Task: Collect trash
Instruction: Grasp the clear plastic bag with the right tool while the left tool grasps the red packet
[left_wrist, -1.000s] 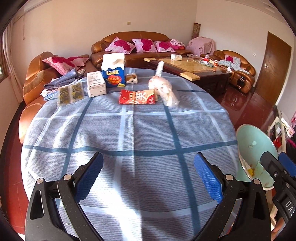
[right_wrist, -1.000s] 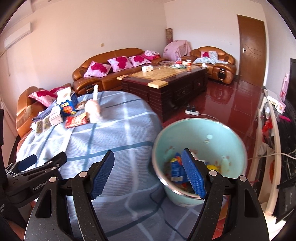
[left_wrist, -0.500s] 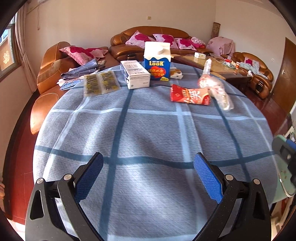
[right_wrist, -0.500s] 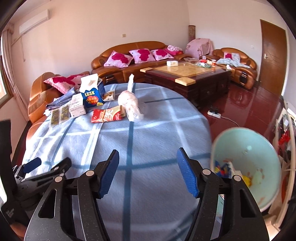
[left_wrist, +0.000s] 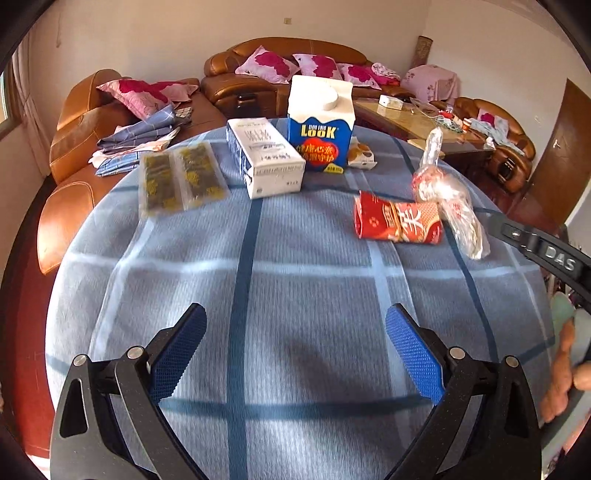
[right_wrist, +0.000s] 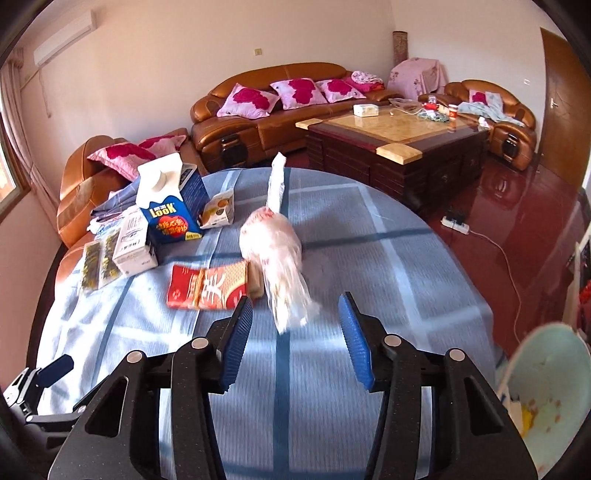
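Note:
Trash lies on the round table with the blue checked cloth (left_wrist: 295, 280) (right_wrist: 388, 258): a clear crumpled plastic bag (right_wrist: 279, 254) (left_wrist: 452, 206), a red snack wrapper (right_wrist: 207, 286) (left_wrist: 397, 221), a blue LOOK carton (left_wrist: 321, 125) (right_wrist: 171, 201), a white box (left_wrist: 264, 157) (right_wrist: 135, 242), two flat packets (left_wrist: 181, 177) (right_wrist: 98, 264) and a small snack pack (right_wrist: 218, 208). My right gripper (right_wrist: 295, 332) hovers just short of the bag's near end, its jaws closing with nothing between them. My left gripper (left_wrist: 295, 354) stands open over bare cloth.
A pale green bin (right_wrist: 546, 391) holding some trash sits beside the table at the lower right. Brown leather sofas (right_wrist: 280, 110) with pink cushions and a wooden coffee table (right_wrist: 399, 140) stand behind. A power strip (right_wrist: 456, 223) lies on the red floor.
Both grippers have swung left from the bin toward the trash on the table, which now looks larger and nearer. The right jaws have narrowed. The left jaws stay wide.

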